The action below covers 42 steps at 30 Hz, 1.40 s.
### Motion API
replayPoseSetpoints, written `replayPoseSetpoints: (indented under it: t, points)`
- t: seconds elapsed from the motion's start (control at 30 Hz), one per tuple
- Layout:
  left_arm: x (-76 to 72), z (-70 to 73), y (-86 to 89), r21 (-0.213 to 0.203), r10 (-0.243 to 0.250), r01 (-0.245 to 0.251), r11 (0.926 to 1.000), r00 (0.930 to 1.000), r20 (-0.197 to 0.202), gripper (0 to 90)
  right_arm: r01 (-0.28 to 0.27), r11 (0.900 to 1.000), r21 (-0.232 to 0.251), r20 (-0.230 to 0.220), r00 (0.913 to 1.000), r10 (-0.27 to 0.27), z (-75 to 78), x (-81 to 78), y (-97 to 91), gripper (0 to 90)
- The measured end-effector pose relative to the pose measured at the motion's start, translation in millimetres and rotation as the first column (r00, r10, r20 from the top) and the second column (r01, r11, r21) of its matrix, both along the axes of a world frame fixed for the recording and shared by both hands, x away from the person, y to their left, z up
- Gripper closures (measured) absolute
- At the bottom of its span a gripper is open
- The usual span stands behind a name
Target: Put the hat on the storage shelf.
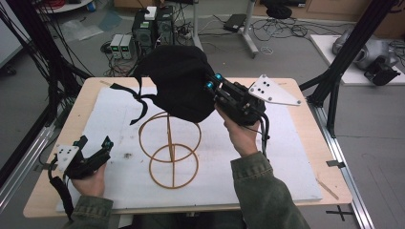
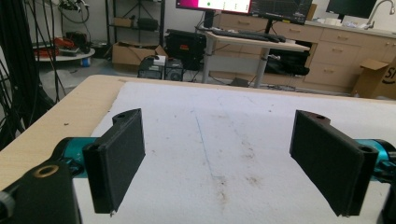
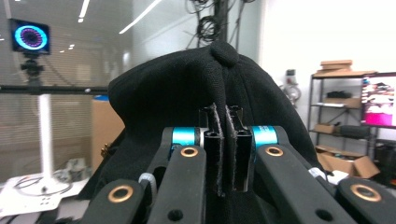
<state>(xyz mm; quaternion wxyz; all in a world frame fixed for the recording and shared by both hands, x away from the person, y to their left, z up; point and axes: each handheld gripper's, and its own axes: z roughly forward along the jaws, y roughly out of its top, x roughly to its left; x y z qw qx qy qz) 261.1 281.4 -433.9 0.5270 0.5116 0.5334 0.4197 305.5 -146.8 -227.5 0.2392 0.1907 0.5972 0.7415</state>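
A black cap [image 1: 179, 81] hangs in the air over the back of the table, above a wooden stand [image 1: 169, 148] made of two rings on an upright rod. My right gripper [image 1: 214, 87] is shut on the cap's fabric; in the right gripper view the cloth [image 3: 205, 88] is pinched between the closed jaws, with the gripper [image 3: 225, 140] pointing up at the cap's top button. The cap's strap [image 1: 138, 102] dangles to the left. My left gripper [image 1: 95, 145] rests near the table's front left, open, its pads [image 2: 116, 158] wide apart over the white mat [image 2: 224, 135].
A white mat [image 1: 282, 162] covers most of the wooden table [image 1: 83, 95]. Black frame posts [image 1: 351, 47] stand at the right, and cables and computer boxes [image 1: 150, 28] sit on the floor behind the table.
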Motion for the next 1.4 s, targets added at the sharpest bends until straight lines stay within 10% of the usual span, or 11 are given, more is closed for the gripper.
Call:
replayPoseSetpoints:
  t: [0.33, 1.4]
  points:
    - [-0.2, 0.0, 0.5, 0.0, 0.002, -0.002, 1.0, 1.0, -0.001, 18.2, -0.118, 0.9908, 0.065, -0.041, 0.9918, 0.121, -4.1, 1.1, -1.4, 87.6]
    - [0.7, -0.6, -0.3, -0.007, -0.007, 0.007, 1.0, 0.9999, -0.01, 18.3, -0.178, 0.9496, -0.258, -0.066, 0.9838, 0.167, -30.3, -10.1, 24.6, 87.4]
